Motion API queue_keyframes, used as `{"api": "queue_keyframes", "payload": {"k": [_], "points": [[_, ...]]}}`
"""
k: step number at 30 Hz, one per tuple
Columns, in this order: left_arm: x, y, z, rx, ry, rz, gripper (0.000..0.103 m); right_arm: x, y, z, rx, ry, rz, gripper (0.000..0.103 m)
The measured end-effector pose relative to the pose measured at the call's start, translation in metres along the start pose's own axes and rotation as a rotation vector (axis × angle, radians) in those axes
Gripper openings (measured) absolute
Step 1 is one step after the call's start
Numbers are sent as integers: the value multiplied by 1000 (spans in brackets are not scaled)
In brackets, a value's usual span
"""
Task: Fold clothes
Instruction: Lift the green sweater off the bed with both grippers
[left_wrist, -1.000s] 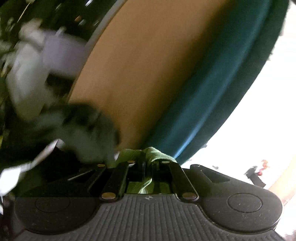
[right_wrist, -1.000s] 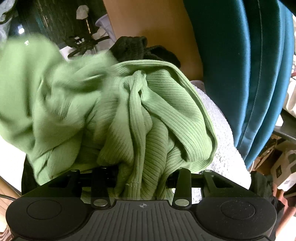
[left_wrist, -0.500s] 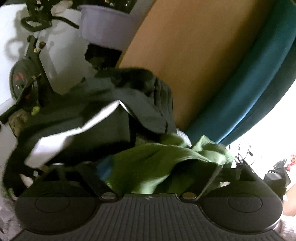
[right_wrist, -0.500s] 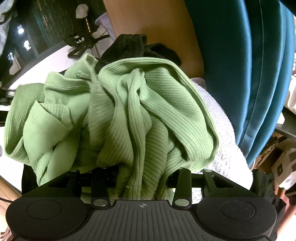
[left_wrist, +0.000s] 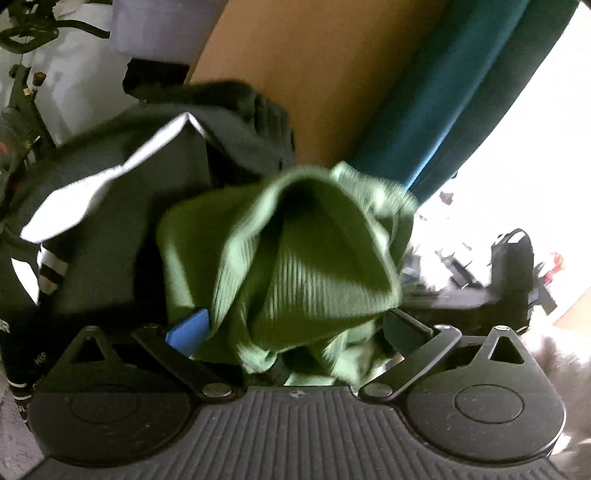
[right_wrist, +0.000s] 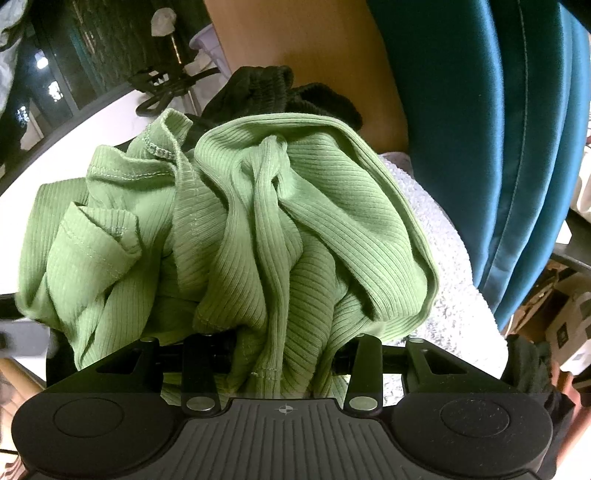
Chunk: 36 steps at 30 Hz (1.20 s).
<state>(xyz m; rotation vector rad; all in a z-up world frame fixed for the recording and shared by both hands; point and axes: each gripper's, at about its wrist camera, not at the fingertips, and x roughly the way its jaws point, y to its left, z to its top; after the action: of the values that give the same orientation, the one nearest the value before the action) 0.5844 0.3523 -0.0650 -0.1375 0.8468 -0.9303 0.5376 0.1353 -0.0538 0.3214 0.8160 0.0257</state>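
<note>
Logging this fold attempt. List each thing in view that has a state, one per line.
green ribbed top: crumpled, not folded.
right tongs: shut on the green ribbed top.
left tongs: open, top's fabric bunched between the fingers.
dark garment: heaped, unfolded, behind the top.
black knit: bunched behind the top.

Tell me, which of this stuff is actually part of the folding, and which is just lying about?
Part of the job:
- green ribbed top
- right gripper, shut on it
- left gripper, open around it

Lying about:
- dark clothes
- white fluffy cloth
- blue cushion
- exercise bike
</note>
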Motion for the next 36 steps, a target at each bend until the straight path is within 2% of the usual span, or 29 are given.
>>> {"api": "queue_keyframes", "payload": {"k": [3, 9, 10, 11, 12, 14, 16, 17, 19, 21, 23, 27, 31, 36], "points": [[21, -7, -1, 29, 10, 85, 102, 0, 1, 0, -2, 1, -3, 38], [43, -14, 8, 61, 4, 164, 101, 1, 2, 0, -2, 2, -9, 38], [42, -15, 11, 65, -2, 162, 97, 2, 2, 1, -2, 3, -9, 38], [42, -16, 12, 76, -7, 162, 84, 1, 2, 1, -2, 3, -10, 38], [41, -18, 15, 89, -6, 158, 77, 2, 3, 1, -1, 2, -10, 38], [37, -24, 21, 119, -5, 134, 48, 2, 3, 1, 1, 3, -10, 38], [32, -26, 24, 127, -21, 107, 37, 2, 3, 1, 4, 3, -11, 38], [30, -27, 25, 131, -29, 93, 35, 2, 3, 1, 6, 2, -11, 38], [26, -30, 27, 139, -46, 66, 35, 3, 3, 1, 8, 2, -12, 38], [30, -23, 27, 115, -32, 78, 39, 3, 4, 1, 7, 3, -12, 38], [36, -14, 26, 89, -18, 93, 50, 3, 5, 1, 3, 3, -15, 38], [36, -16, 23, 114, -23, 134, 65, 3, 4, 1, 8, -1, -14, 38], [42, -19, 25, 126, -11, 199, 86, 3, 4, -1, 15, -8, -13, 39], [51, -16, 27, 112, 3, 206, 94, 4, -1, -3, 37, -17, -5, 41]]}}
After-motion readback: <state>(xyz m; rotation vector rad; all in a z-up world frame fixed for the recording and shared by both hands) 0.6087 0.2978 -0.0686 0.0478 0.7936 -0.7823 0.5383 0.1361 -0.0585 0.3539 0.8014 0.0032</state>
